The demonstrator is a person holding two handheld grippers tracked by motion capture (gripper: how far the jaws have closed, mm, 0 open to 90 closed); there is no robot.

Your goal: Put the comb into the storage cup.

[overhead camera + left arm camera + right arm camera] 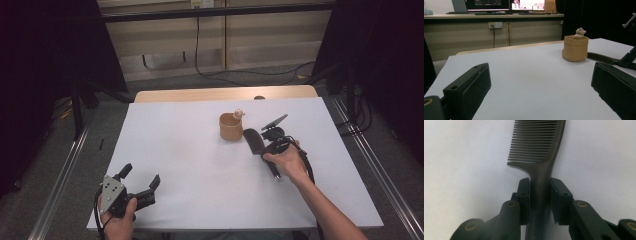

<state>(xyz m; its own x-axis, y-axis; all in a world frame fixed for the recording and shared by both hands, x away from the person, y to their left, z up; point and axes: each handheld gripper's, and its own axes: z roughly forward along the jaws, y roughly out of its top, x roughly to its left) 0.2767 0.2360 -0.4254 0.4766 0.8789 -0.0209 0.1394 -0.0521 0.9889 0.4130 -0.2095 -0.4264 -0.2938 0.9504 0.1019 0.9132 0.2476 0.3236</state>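
A dark comb [252, 141] lies on the white tabletop [190, 165], its teeth end pointing toward a tan pot [230, 127]. My right gripper [264, 146] is shut on the comb's handle. In the right gripper view both pads [524, 195] press against the sides of the handle, and the comb [536, 142] runs up and away from the right gripper [540, 185]. A small pale figure [238, 114] sits in the pot. At the front left corner my left gripper [141, 176] rests open and holds nothing. The left gripper [539, 82] looks across the table at the pot [575, 48], the figure [580, 32] and the comb [599, 58].
A wooden table edge [225, 93] shows behind the white board. Metal rails [65, 170] run along the floor on both sides, and cables [240, 72] lie beyond. A desk with monitors [506, 5] stands far back.
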